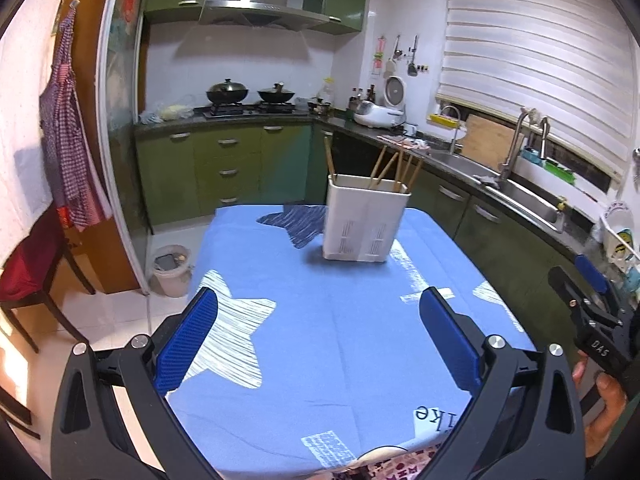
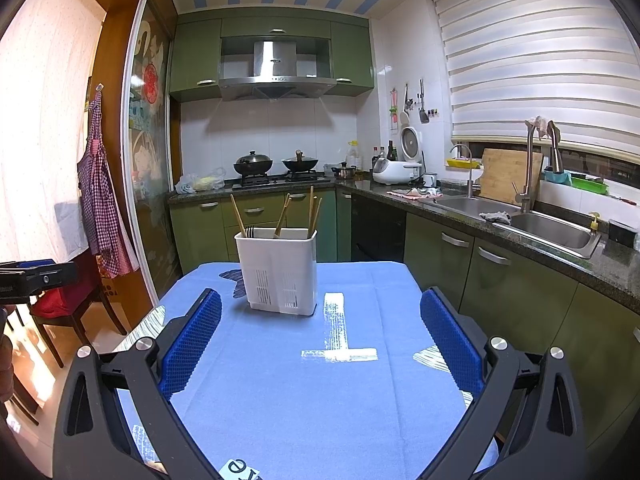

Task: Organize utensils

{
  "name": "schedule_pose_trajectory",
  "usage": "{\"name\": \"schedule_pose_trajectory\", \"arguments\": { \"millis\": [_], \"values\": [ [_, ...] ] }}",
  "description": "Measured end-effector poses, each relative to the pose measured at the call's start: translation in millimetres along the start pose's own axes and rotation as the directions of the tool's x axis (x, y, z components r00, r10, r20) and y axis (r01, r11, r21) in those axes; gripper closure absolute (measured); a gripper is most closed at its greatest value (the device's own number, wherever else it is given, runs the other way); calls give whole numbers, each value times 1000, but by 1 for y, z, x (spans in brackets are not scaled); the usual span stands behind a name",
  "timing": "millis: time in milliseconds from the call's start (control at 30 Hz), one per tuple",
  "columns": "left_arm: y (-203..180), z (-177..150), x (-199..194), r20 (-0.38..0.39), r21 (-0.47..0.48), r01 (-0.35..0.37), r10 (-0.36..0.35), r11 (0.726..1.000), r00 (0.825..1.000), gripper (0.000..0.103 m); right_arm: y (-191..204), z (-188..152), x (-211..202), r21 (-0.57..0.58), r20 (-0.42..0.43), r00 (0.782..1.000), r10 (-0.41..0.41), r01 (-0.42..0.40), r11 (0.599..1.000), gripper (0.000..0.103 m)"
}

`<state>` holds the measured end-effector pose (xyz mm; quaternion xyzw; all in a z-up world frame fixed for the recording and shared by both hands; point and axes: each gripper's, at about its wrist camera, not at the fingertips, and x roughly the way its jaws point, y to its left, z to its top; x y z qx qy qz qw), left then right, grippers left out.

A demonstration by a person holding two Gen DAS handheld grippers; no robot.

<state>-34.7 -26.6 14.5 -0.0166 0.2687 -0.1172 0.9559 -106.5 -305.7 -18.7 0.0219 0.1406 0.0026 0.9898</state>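
A white utensil caddy (image 1: 366, 220) stood upright toward the far end of the bench (image 1: 344, 344), which was covered with a blue star-printed cloth (image 2: 280, 380). Wooden chopsticks (image 1: 382, 168) leaned out of its top, and dark fork tines (image 2: 249, 232) showed at its left compartment. The left gripper (image 1: 318, 336) hovered over the near part of the bench with its blue-padded fingers (image 1: 188, 344) spread wide and empty; the right gripper (image 2: 320, 340) did likewise, well apart from the caddy

Upright white caddy (image 1: 366, 220) holds leaning wooden chopsticks (image 1: 384, 166).
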Motion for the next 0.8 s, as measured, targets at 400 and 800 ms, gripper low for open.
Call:
{"name": "schedule_pose_trajectory", "arguments": {
  "millis": [400,800],
  "values": [
    [0,3,-4,65,25,-90,88,996,994,8,-1,-2,4,3,-4,1000,0,0,1000,5],
    [4,4,5,33,9,-109,108,994,994,7,-5,-7,13,9,-24,1000,3,-3,1000,5]
  ]
}}
